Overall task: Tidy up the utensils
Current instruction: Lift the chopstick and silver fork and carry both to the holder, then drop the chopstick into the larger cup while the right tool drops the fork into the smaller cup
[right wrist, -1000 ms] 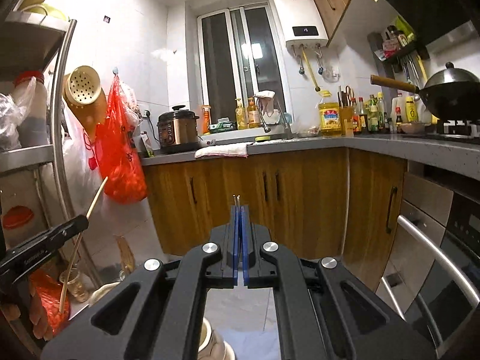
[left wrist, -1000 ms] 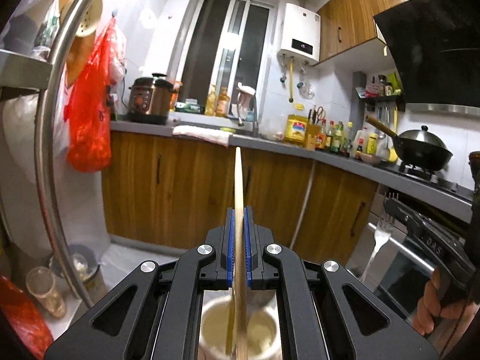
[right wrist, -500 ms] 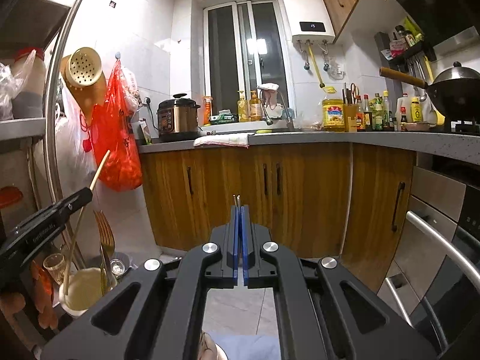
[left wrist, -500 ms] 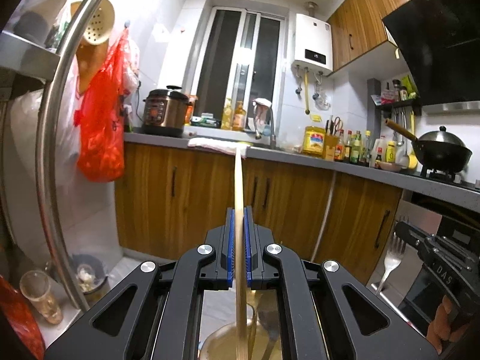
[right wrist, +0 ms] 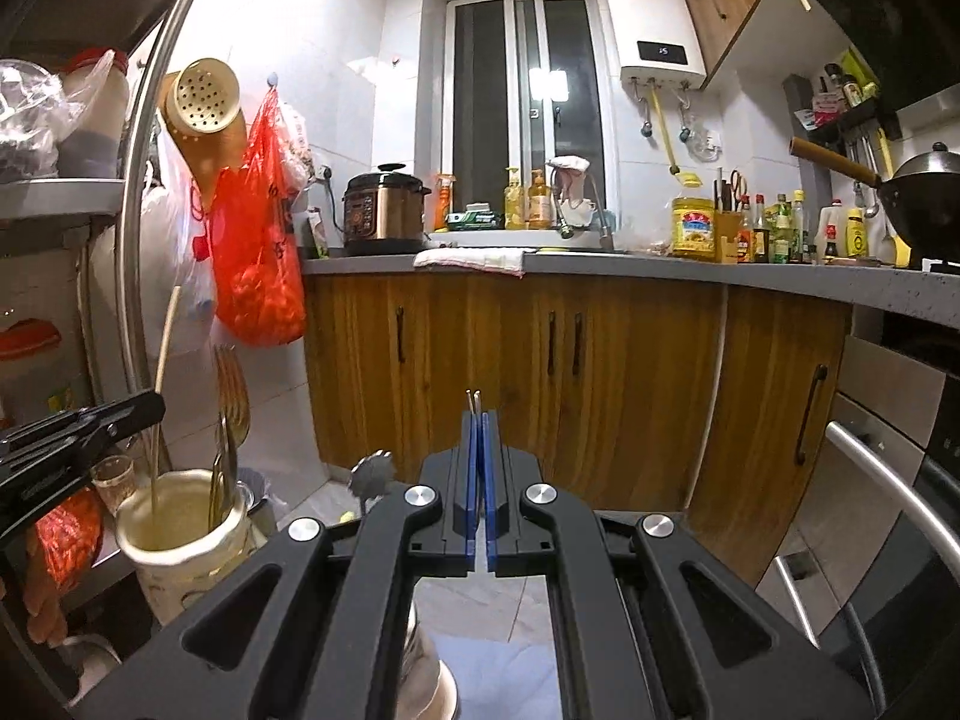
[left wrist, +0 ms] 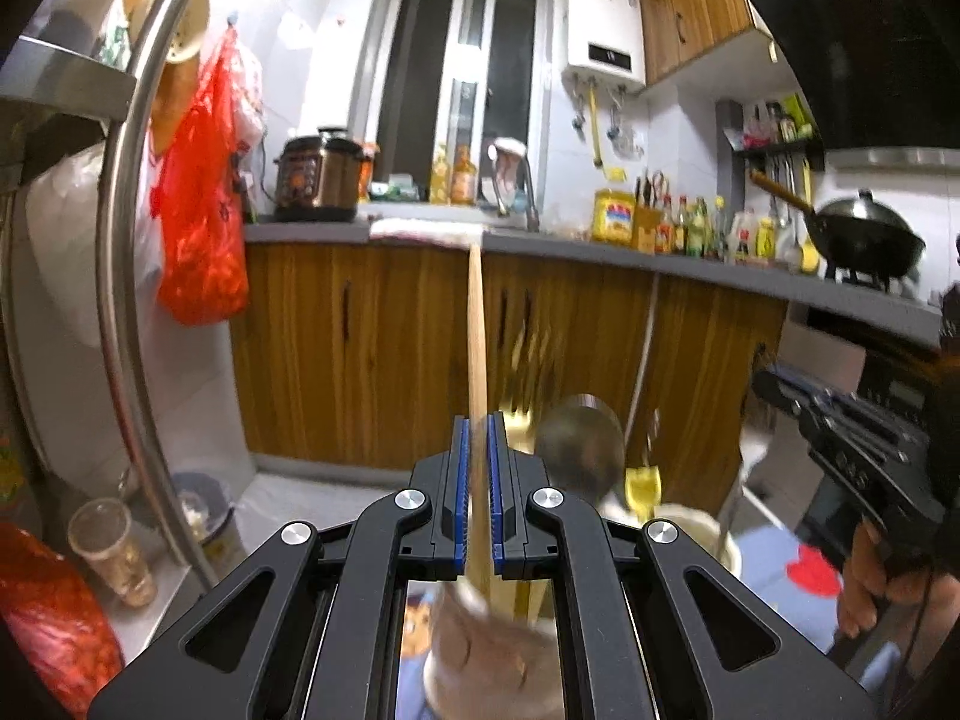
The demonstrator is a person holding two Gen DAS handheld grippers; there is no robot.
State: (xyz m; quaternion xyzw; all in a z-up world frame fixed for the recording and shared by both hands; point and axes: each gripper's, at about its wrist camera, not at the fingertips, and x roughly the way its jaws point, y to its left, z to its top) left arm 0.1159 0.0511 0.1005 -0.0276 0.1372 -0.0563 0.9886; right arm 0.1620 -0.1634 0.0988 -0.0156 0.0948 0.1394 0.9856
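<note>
wooden chopstick (left wrist: 477,324) clamped in left gripper (left wrist: 478,498); right gripper (right wrist: 479,480) clenched on two thin prongs (right wrist: 473,401).

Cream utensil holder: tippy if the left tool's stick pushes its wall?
Probably stable: the holder looks like thick ceramic, likely heavy. Some tip risk: wooden stick and gold fork stand well above its rim, giving leverage. The stick looks stiff in the left tool, so side pushes likely transfer fully.
</note>
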